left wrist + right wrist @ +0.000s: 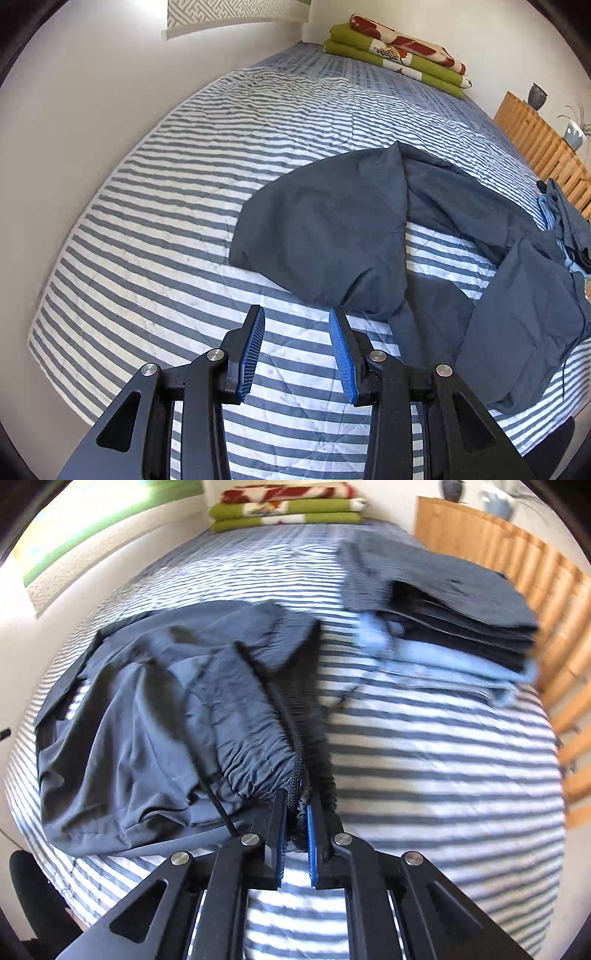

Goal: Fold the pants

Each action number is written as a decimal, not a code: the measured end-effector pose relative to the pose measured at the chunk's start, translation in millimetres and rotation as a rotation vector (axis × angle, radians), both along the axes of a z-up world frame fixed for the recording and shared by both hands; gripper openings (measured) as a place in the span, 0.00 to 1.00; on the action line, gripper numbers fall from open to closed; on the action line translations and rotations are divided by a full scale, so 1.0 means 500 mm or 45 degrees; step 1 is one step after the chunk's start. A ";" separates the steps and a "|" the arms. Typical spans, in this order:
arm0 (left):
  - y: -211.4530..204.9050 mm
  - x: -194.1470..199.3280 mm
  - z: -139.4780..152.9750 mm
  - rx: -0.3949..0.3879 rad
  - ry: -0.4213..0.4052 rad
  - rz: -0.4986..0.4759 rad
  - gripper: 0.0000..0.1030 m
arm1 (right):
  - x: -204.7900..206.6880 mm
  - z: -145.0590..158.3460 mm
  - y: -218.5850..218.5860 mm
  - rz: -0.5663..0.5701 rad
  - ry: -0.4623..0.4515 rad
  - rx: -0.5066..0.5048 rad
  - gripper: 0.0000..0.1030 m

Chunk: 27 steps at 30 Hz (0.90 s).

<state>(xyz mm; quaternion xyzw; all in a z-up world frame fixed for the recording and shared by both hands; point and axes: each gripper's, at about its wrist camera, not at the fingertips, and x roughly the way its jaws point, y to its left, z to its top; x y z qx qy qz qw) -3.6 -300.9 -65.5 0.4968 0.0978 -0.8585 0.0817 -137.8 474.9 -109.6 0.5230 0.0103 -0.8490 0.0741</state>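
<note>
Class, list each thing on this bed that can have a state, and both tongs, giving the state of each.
Pants: unfolded, crumpled, waistband pinched.
Left tongs: open, empty, over the bedspread.
Right tongs: shut on the pants' waistband.
Clothes pile: folded, stacked.
Blanket: folded, at the far end.

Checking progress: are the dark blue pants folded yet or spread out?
Not folded: the pants lie rumpled on the striped bedspread, legs apart, with the right tool pinching the waistband.

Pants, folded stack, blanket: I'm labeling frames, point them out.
Pants (155,716), right wrist view, crumpled seat fabric.
Folded stack (454,602), right wrist view, top dark garment.
Blanket (399,55), left wrist view, top fold.
</note>
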 end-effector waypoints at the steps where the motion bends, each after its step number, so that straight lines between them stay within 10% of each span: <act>1: 0.006 0.001 -0.015 0.009 -0.013 -0.013 0.39 | 0.009 0.005 0.027 -0.037 -0.001 0.011 0.07; 9: 0.142 -0.027 -0.098 -0.008 -0.033 -0.232 0.58 | 0.089 0.031 0.203 -0.397 -0.041 0.193 0.07; 15: 0.241 -0.074 -0.148 -0.224 -0.096 -0.354 0.59 | 0.121 0.046 0.230 -0.410 -0.088 0.154 0.08; 19: 0.218 -0.091 -0.146 -0.191 -0.093 -0.325 0.08 | 0.149 0.105 0.158 -0.286 0.027 0.125 0.10; 27: 0.137 -0.051 0.018 -0.243 0.120 -0.197 0.02 | 0.151 0.157 -0.124 0.136 0.141 0.001 0.18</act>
